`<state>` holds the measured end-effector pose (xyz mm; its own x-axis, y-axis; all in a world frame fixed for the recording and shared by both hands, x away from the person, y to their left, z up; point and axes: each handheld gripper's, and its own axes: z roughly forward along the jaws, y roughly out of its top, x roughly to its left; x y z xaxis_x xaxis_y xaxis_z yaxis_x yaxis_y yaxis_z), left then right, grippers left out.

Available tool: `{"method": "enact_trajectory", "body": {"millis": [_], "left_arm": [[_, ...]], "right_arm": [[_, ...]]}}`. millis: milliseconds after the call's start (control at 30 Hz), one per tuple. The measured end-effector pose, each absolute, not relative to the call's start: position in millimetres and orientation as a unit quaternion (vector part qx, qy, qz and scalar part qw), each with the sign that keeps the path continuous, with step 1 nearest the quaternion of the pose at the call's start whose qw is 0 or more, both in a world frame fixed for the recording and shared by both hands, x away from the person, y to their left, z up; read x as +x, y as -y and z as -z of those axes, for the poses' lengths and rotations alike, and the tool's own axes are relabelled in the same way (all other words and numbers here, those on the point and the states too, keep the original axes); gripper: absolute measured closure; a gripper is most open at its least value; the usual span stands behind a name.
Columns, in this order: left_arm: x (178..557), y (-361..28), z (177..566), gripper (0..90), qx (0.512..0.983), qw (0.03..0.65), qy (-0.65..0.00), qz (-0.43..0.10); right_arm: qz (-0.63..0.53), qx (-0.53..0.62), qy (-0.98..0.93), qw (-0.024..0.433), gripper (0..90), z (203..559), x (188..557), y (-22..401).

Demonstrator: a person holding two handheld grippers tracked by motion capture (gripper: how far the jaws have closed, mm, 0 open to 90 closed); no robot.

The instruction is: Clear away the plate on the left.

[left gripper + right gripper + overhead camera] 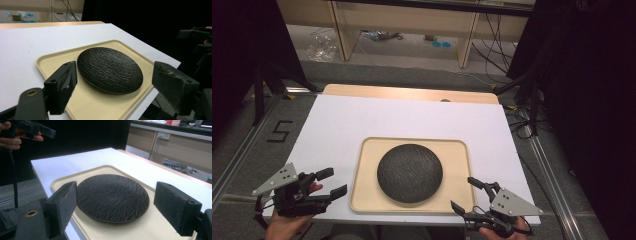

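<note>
Both grippers [333, 182] [464, 194] agape, unladen

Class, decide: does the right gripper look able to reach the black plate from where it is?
Probably yes. The right gripper is open beside the tray, and nothing lies between it and the black plate.

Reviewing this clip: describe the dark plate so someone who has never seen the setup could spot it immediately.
Start at the white table top, then find the cream rectangular tray near its front edge, between the two open grippers. The plate lies flat in the tray's middle: round, black, with a rough rippled surface, the only dark thing on the pale tray.
</note>
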<state>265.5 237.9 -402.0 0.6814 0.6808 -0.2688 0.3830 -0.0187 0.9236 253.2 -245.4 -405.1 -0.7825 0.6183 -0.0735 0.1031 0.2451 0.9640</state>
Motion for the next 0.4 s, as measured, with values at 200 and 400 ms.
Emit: {"method": "enact_trajectory", "body": {"millis": [200,400], "left_arm": [[257.2,-236.9,402.4,20.1,0.701,0.592,-0.367,-0.153],[258.6,-234.4,405.0,19.7,0.706,0.590,-0.363,-0.145]], "right_arm": [[-0.557,0.241,-0.761,0.228,20.4,404.6,252.5,245.5],[-0.561,0.242,-0.757,0.232,20.4,405.0,251.9,244.6]]}}
